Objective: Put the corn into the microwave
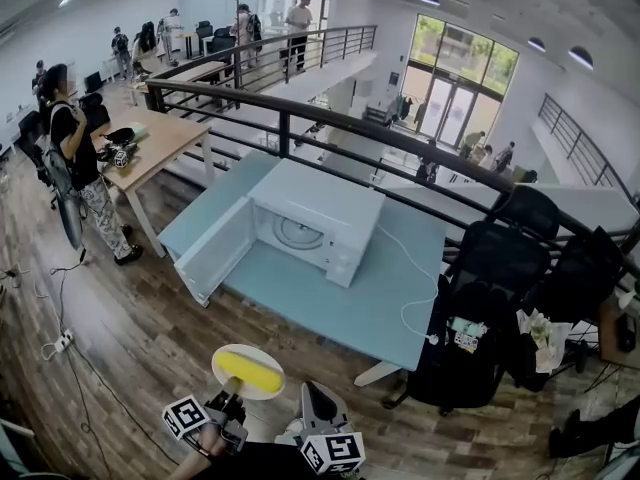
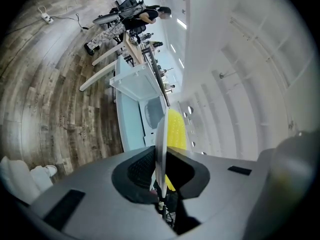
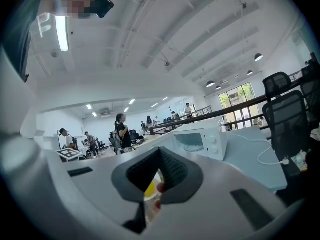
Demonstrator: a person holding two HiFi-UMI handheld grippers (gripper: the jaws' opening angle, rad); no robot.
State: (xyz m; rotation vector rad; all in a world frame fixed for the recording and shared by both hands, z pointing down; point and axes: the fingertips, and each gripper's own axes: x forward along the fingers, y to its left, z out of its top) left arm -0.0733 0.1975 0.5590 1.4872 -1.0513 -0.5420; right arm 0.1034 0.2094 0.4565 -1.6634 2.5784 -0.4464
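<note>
The white microwave (image 1: 322, 220) stands on a light-blue table (image 1: 350, 313) with its door (image 1: 213, 251) swung open to the left and the glass turntable showing inside. Near the bottom of the head view, short of the table, a yellow corn cob (image 1: 250, 370) lies on a small white plate (image 1: 226, 360). My left gripper (image 1: 231, 401) is shut on the plate's near rim. In the left gripper view the plate (image 2: 160, 144) stands edge-on between the jaws, with the corn (image 2: 176, 131) beside it. My right gripper (image 1: 311, 396) hovers just right of the plate, shut and holding nothing. The microwave (image 3: 201, 141) lies ahead of it.
A white cable (image 1: 414, 298) runs from the microwave across the table to its right edge. Black office chairs (image 1: 500, 268) crowd the table's right side. A dark railing (image 1: 330, 128) runs behind it. A person (image 1: 76, 163) stands by a wooden desk (image 1: 155, 143) at the left.
</note>
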